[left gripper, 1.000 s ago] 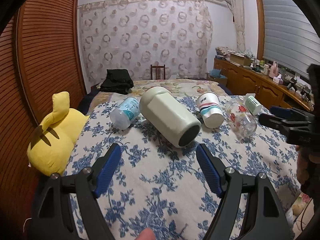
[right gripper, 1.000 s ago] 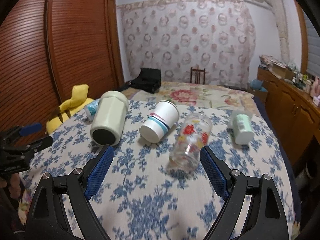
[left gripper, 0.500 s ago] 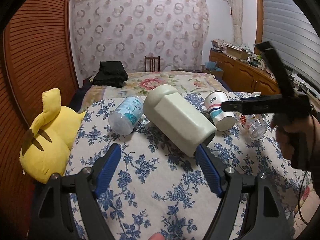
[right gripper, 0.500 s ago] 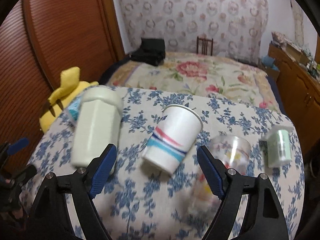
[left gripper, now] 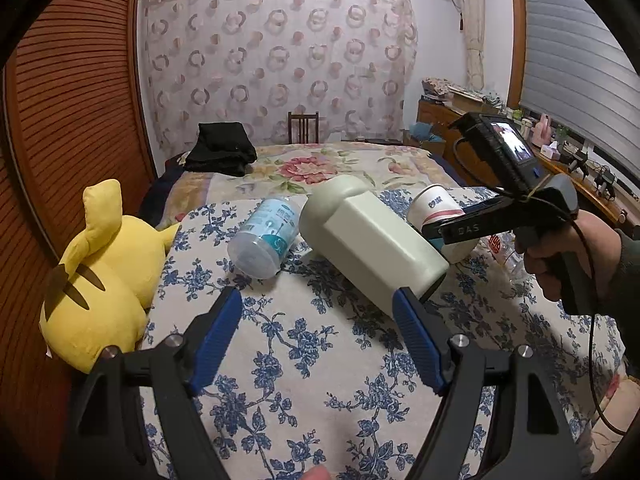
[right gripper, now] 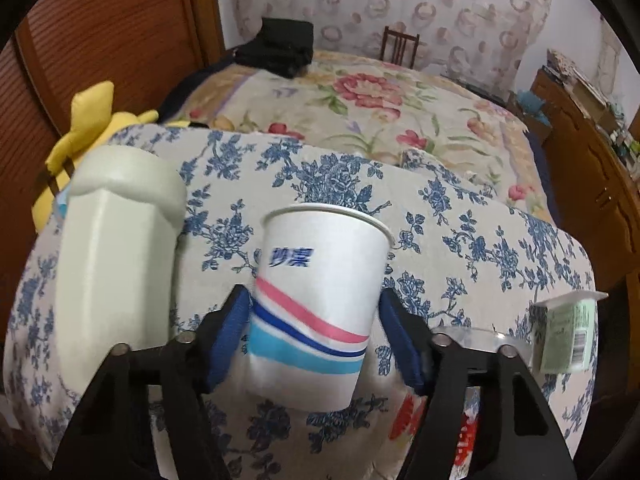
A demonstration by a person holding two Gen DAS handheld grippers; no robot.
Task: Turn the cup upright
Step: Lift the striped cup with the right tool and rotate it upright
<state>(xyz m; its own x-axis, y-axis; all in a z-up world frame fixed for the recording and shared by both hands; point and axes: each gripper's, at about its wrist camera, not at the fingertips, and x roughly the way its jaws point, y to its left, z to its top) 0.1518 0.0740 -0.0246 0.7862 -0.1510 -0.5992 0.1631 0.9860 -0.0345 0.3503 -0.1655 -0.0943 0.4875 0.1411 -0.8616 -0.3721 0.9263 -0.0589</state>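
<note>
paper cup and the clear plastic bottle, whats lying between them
The big pale green bottle lies on its side between the paper cup and the clear plastic bottle, shown in the left wrist view.

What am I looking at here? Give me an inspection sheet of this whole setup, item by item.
Surface: blue-flowered cloth on a bed.
Job's things: striped paper cup lying on its side.
Clutter: pale green bottle, clear jar, printed glass and small green-labelled cup, all lying down.
Grippers: right gripper straddles the paper cup, contact unclear; left gripper open, empty.
Cables: black cable from the right gripper.
Surroundings: yellow plush toy, wooden chair.
</note>
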